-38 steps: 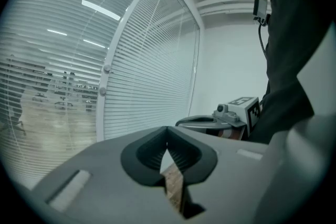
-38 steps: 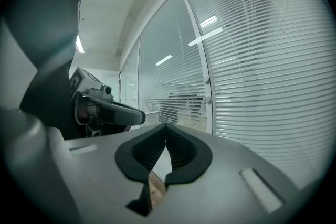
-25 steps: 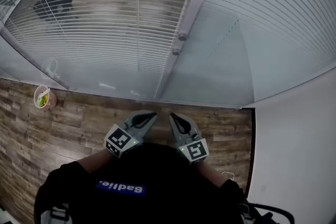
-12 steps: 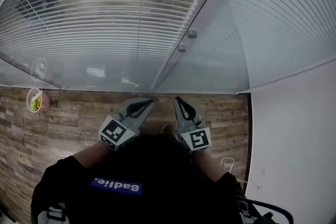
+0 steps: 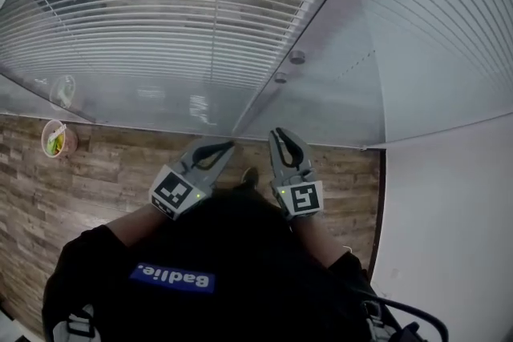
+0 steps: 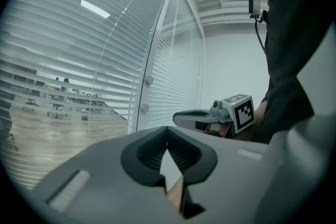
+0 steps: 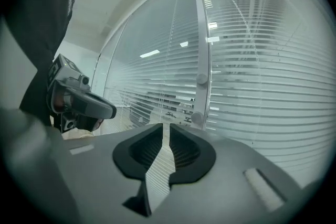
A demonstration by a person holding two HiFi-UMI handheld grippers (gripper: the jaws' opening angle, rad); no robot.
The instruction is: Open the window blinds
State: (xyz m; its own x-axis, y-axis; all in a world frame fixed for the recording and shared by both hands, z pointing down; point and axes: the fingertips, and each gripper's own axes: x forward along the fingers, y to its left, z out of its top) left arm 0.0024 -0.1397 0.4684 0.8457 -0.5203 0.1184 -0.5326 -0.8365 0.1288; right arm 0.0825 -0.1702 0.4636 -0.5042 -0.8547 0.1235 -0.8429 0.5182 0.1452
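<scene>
Since one second ago, both grippers have advanced toward the blinds behind the glass directly ahead. The right gripper jaws, previously closed, are opening with nothing between them. The left gripper jaws are closed and empty. Judged: approach under way, blinds untouched.

Count: two grippers, two blinds, two knobs on one post, one cup.

Floor wood-grain planks, matt; blinds smooth pale slats, maybe metal, slight sheen.
</scene>
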